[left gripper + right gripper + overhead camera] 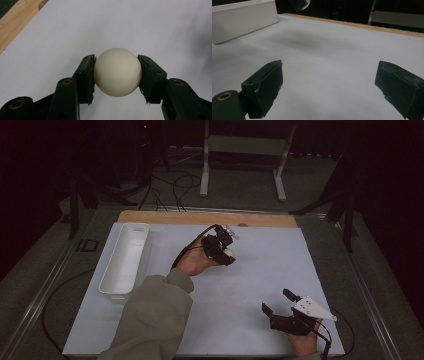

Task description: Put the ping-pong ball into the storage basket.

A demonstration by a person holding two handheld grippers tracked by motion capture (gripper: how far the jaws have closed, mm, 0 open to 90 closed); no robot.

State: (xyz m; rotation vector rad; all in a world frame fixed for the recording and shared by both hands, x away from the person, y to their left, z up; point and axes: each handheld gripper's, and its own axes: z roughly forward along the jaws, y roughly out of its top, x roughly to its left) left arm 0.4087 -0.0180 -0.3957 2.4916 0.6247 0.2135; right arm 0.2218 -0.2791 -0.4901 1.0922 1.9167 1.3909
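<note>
A cream ball (117, 72) is clamped between the two black pads of my left gripper (116, 73), one pad on each side of it. In the high view the left gripper (223, 248) is held over the middle of the white sheet (260, 270), and the ball (229, 253) peeks out at its tip. My right gripper (276, 300) rests near the front right of the sheet, jaws wide apart. In the right gripper view my right gripper (329, 73) has nothing but bare sheet between its pads.
A long white tray (125, 257) lies along the sheet's left side, also seen as the tray (242, 20) at the upper left. A wooden strip (207, 217) borders the far edge. Cables and a metal stand sit on the floor beyond.
</note>
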